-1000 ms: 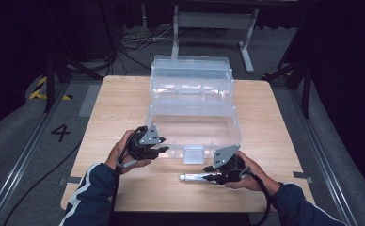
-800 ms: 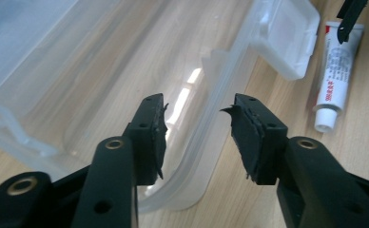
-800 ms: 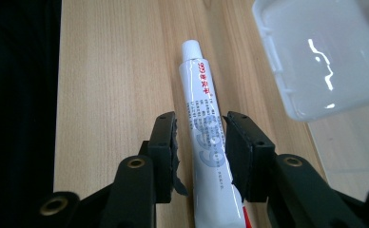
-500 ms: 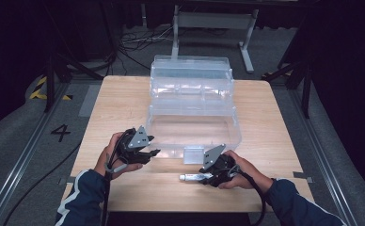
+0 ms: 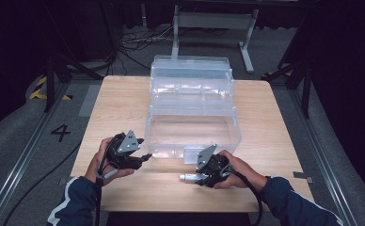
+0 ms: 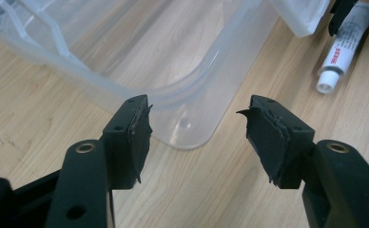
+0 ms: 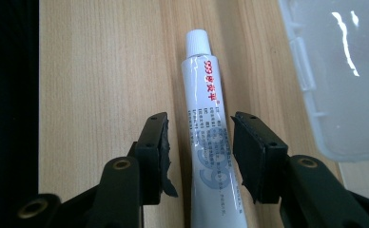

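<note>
A clear plastic box [image 5: 194,136] with its lid [image 5: 190,75] thrown back stands mid-table. A white tube [image 5: 186,177] with a screw cap lies on the wood in front of it. My right gripper [image 5: 200,177] straddles the tube [image 7: 206,109]: its jaws [image 7: 199,147] have just been opening and stand open, with a thin gap on each side of the tube. My left gripper [image 5: 147,157] is at the box's front left corner [image 6: 182,128]. Its jaws [image 6: 194,128] have just been opening too, and nothing is between them. The tube [image 6: 346,42] also appears far off in the left gripper view.
The wooden table [image 5: 124,103] has bare room left and right of the box. The table's front edge runs close under both hands. Cables trail from each gripper. A corner of the box [image 7: 335,95] lies right of the tube.
My left hand has drawn back leftward from the box's front wall. My right hand has slid a little left along the tube, which has stayed put. Both jaw pairs stand wider.
</note>
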Demonstrator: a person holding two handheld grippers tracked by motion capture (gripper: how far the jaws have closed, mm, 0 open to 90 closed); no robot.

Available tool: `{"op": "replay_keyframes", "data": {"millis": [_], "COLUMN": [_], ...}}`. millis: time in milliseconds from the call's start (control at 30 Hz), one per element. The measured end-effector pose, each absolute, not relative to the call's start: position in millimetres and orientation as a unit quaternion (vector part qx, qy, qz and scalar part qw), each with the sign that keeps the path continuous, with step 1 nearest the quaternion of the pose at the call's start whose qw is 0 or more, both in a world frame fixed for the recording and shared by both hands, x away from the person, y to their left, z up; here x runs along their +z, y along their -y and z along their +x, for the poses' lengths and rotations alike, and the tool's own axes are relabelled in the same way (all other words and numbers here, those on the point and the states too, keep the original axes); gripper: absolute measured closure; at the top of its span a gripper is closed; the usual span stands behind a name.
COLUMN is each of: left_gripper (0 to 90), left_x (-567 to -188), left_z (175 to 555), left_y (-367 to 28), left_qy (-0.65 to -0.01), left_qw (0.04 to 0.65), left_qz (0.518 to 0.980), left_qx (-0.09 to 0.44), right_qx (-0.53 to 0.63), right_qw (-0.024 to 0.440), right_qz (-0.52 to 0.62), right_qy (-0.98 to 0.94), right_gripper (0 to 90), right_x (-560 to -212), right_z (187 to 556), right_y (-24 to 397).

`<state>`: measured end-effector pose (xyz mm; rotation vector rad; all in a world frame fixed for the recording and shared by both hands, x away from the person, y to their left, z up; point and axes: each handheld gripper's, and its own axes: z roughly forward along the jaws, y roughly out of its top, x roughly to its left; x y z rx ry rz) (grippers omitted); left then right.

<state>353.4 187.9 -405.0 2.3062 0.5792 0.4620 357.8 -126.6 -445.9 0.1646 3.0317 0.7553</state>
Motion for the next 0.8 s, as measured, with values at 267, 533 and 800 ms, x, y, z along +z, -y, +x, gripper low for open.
{"op": "replay_keyframes", "data": {"millis": [267, 533, 800], "left_gripper": [38.0, 34.1, 32.6], "left_x": [-425.0, -451.9, -466.9], "left_z": [350.3, 348.5, 347.8], "left_y": [-198.3, -210.2, -221.6], "left_qy": [-0.241, -0.257, -0.276], "left_qw": [0.334, 0.311, 0.311], "left_qz": [0.896, 0.906, 0.903], "left_qx": [0.164, 0.13, 0.109], "right_qx": [0.225, 0.208, 0.182], "right_qw": [0.007, 0.006, 0.007], "right_qz": [0.053, 0.05, 0.047], "right_qy": [-0.973, -0.977, -0.982], "right_gripper": [58.0, 59.0, 59.7], "right_x": [-448.6, -449.9, -449.9], "right_z": [357.6, 359.1, 359.3], "right_y": [118.7, 113.6, 107.2]}}
